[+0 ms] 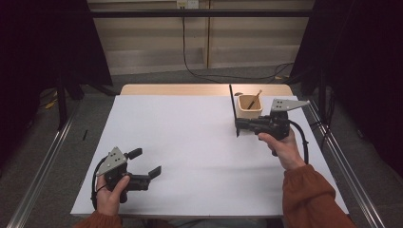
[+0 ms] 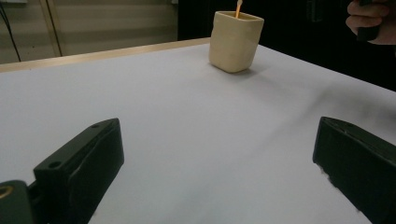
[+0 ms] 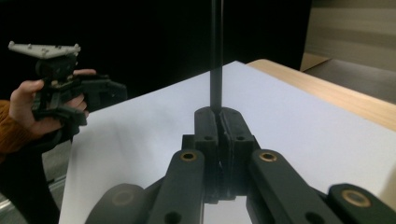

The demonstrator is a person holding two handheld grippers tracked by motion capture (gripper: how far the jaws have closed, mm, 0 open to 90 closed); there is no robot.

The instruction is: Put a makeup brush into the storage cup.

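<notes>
1. Two grippers are at work over the white table (image 1: 190,142). Nearest, at the front left corner, the left gripper (image 1: 151,165) is held low with its jaws spread wide and nothing between them; its own view shows bare table in the gap.
2. Farther on, to the right, the right gripper (image 1: 237,124) has its jaws pressed together on a thin black rod (image 1: 233,107), held near its lower end so that the rod stands roughly upright just left of the cup (image 1: 249,107).
3. Farthest, near the back edge, the cup stands upright with a wooden stick (image 1: 255,99) leaning inside it.
4. The step in hand looks like carrying the rod to the cup. The next move would call for lifting the rod above the rim, shifting it over the opening and lowering it beside the stick before the jaws part.
5. The right gripper view shows the grip itself: the rod (image 3: 215,56) rising from between the shut pads. The left gripper view shows the cup's (image 2: 233,41) rounded, squarish wall and the stick's tip (image 2: 238,8). The high view alone relates rod and cup.
</notes>
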